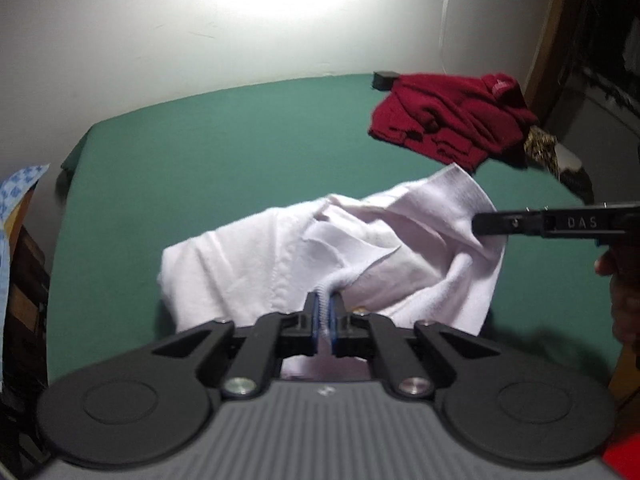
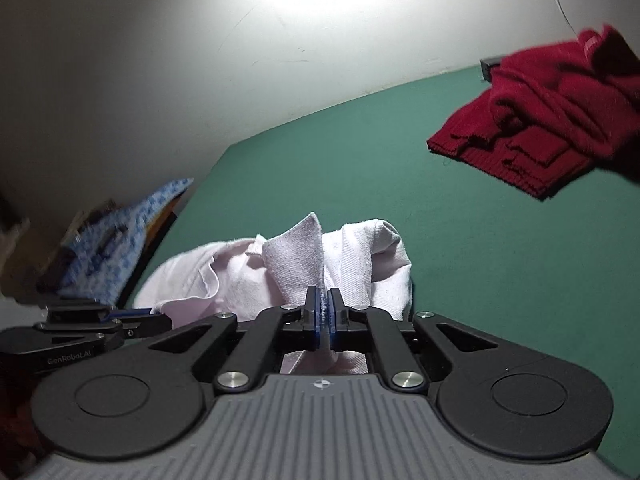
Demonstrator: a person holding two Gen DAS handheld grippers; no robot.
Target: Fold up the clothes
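A crumpled white garment point(image 1: 280, 256) lies bunched near the front of the green table point(image 1: 224, 148). My left gripper point(image 1: 325, 300) is shut on a thick hem of it at the near side. My right gripper point(image 2: 324, 298) is shut on another edge of the same white garment point(image 2: 360, 264), and it shows in the left wrist view as a black bar point(image 1: 492, 226) pinching the cloth's right side. In the right wrist view my left gripper point(image 2: 160, 320) sits low at the left against the cloth.
A folded dark red knit garment point(image 1: 452, 120) lies at the table's far right, also in the right wrist view point(image 2: 540, 120). A small black block point(image 1: 385, 79) sits behind it. Blue patterned cloth point(image 2: 116, 236) is piled off the table's left edge. A white wall stands behind.
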